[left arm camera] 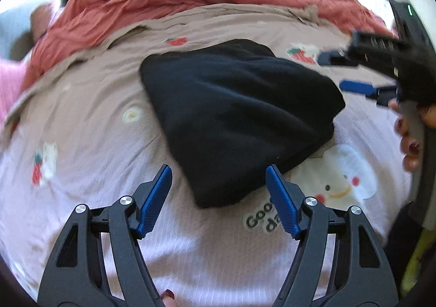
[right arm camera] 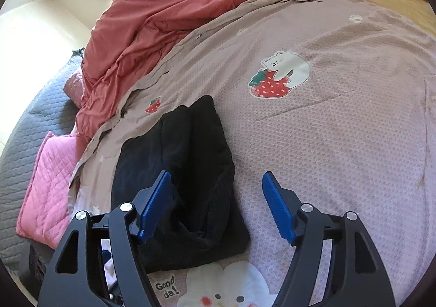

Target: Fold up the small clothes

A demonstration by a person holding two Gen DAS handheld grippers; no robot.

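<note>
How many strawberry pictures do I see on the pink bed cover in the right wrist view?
2. A large strawberry with a white bear on it is right of centre; a small strawberry is just beyond the folded black garment. The garment and tongs may hide others.

In the left wrist view the right gripper at two o'clock is smeared by motion, its body cut by the rim, and the hand gripping it shows only fingers. The bedspread's lettering is partly covered by the black garment. In the right view the garment's near-left corner hides behind a finger at seven o'clock.
</note>
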